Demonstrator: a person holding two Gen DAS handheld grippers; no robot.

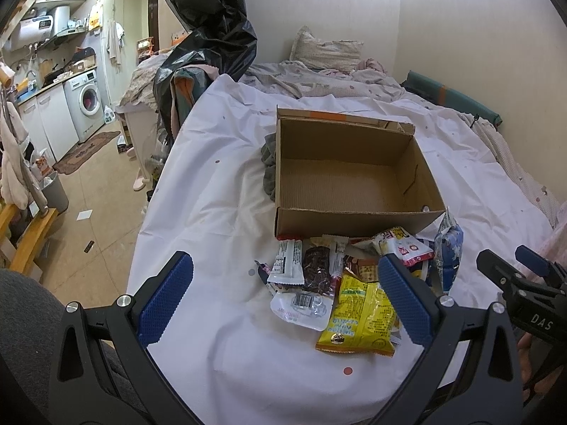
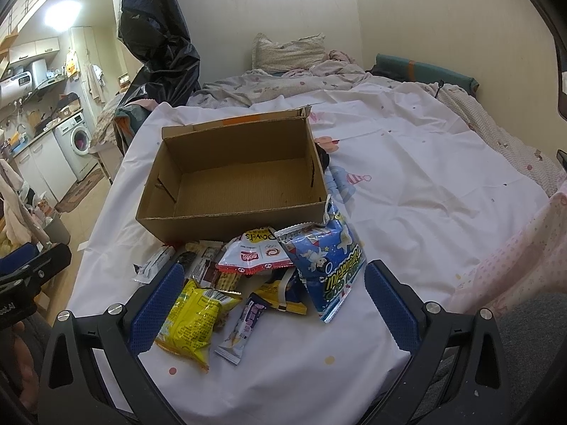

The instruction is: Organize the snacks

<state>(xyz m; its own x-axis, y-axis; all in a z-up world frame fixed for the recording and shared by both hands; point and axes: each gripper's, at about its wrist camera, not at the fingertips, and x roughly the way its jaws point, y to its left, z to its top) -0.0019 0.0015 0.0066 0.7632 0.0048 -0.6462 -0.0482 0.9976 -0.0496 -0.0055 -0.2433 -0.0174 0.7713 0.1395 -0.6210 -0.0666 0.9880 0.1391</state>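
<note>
from the left wrist, my left gripper (image 1: 285, 299) stands wide apart with nothing between its pads, hovering over the near end of the white sheet (image 1: 212, 212). the cardboard box (image 1: 354, 219) sits further up the sheet, toward its middle, and is empty. the snack pile (image 1: 340, 276) lies against the box's near wall. the yellow packet (image 1: 358, 318) is nearest me; its print reads upside down and i cannot make it out. a white wrapper (image 1: 301, 306) shows only a barcode. the right tool's body carries "das". my worry here: the packets overlap, so closing on the dark bar (image 1: 319, 272) could drag its neighbours, and the sheet is soft and creased, so the pads may pinch cloth along with the foil.

from the right wrist, my right gripper (image 2: 273, 299) is also spread, holding nothing, and straddles the pile near the sheet's front edge. the blue bag (image 2: 326, 269) leans against the box's near right corner; if i bump it, i judge it could tip or slide away from the pile. its green lettering is inverted and unreadable to me. the red-and-white pouch (image 2: 258, 255) shows what looks like "powels" upside down, though i am unsure. a slim purple stick (image 2: 244, 322) lies near the front edge, and a careless sweep could knock it off.
</note>
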